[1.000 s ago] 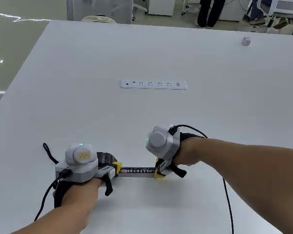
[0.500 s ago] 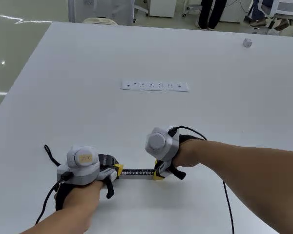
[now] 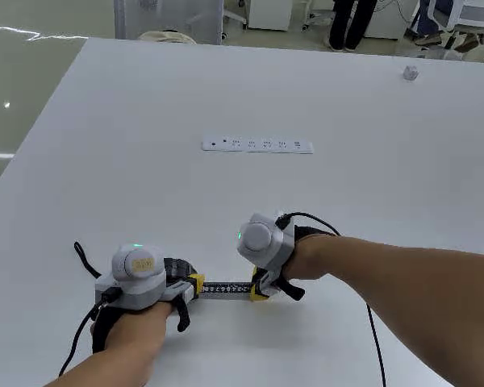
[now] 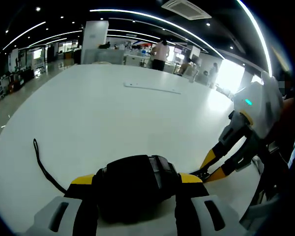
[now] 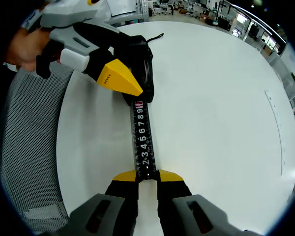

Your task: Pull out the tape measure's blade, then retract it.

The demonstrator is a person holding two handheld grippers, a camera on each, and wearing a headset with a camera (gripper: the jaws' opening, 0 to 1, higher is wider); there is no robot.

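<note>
The white table [image 3: 145,121] is very big and mostly bare. Its left edge runs along the green floor [image 3: 24,89], and its far edge meets a room with desks and standing people [image 3: 343,20].

The person's 2 arms come in from the near side. The right arm [image 3: 403,278] lies across the near right part of the table.

The left gripper [image 3: 185,279] sits near the left corner. In its own view, its 2 yellow tips [image 4: 136,179] are pressed on both sides of the black tape [image 4: 135,189], pinching it. The right gripper [image 3: 256,290] is just to the right. In the right gripper view, its 2 tips [image 5: 147,175] are close together and pinch the end of the blade [image 5: 143,140].

A long white strip [image 3: 257,146] with plug holes lies in the middle of the table, well apart from the grippers.

The tape [image 3: 180,270] rests on the table, near the person and left of the middle. A short bit of blade [image 3: 224,287] runs flat from it to the right gripper. The numbers 2 to 9 show on it.

A black cable [image 3: 315,218] loops off the right gripper. A thin black strap [image 3: 82,256] trails left from the tape.

A tiny grey lump [image 3: 410,73] sits far off to the right.

Nothing lies on the table between the 2 grippers but the blade. There is wide open table to the right and far side.
</note>
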